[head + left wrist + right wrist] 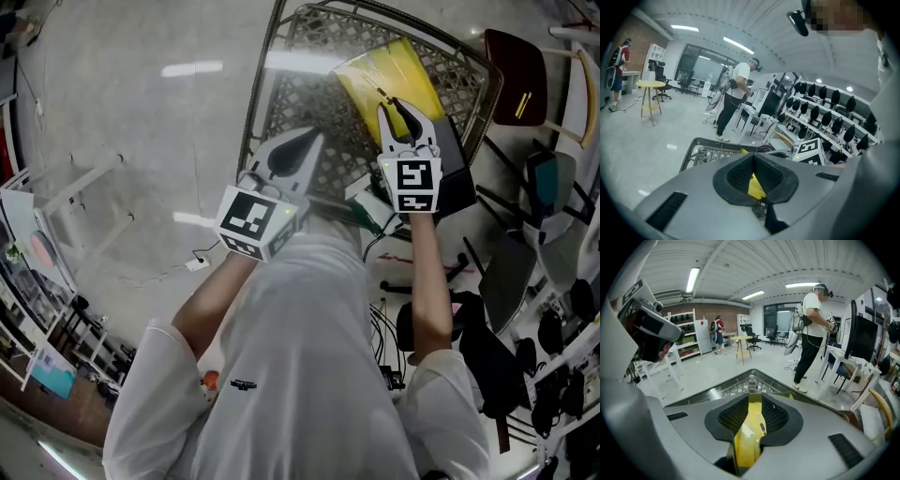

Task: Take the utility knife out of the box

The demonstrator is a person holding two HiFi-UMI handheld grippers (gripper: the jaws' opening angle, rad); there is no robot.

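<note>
1. Your right gripper (398,112), jaws apart and empty, hangs over the yellow box (361,80); the knife, unseen, is presumably inside.
2. The box's long axis follows that gap.
3. Your left gripper (295,155), jaws together, is farther off.

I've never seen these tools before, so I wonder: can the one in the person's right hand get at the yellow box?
Probably yes. The right gripper hangs just above the yellow box with its jaws apart, and the box lies uncovered on the mesh table, nothing between them.
</note>
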